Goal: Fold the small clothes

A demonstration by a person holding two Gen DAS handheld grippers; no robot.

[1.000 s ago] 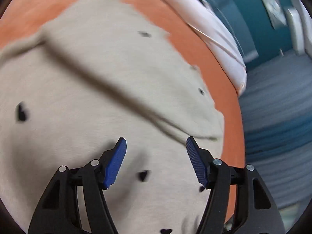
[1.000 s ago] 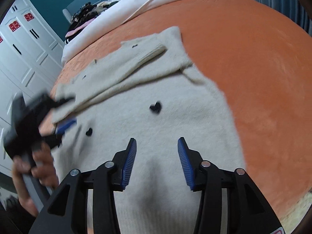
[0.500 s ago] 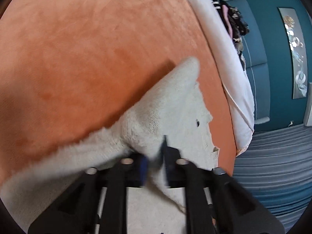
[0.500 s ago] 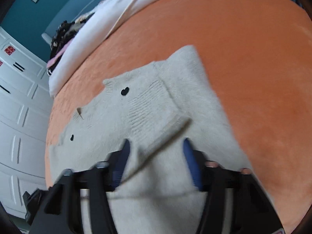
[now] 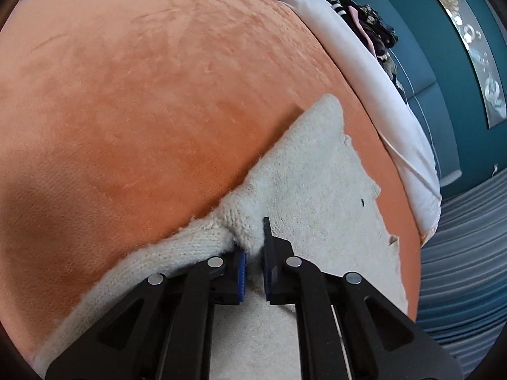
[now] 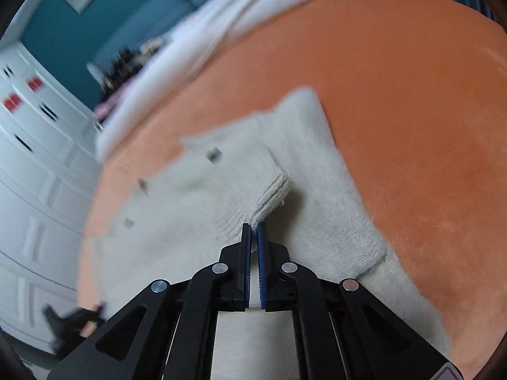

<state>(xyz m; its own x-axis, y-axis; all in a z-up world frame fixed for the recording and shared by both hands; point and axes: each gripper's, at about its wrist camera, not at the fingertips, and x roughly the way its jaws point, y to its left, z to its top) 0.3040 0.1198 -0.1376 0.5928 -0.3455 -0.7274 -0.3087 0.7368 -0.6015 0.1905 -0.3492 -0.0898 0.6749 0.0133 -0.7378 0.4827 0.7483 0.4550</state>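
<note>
Both pinching the cream sweater (image 5: 304,190) lying on the orange bed (image 5: 142,95): left gripper (image 5: 253,253) bunches its edge, right gripper (image 6: 253,234) clamps the ribbed cuff (image 6: 272,193). Fluffy knit could slip out mid-fold, or the layers drag crooked.

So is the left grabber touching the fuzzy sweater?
Touching. In the left wrist view, the left gripper is shut on a bunched edge of the cream sweater, with knit squeezed between its blue pads.
</note>
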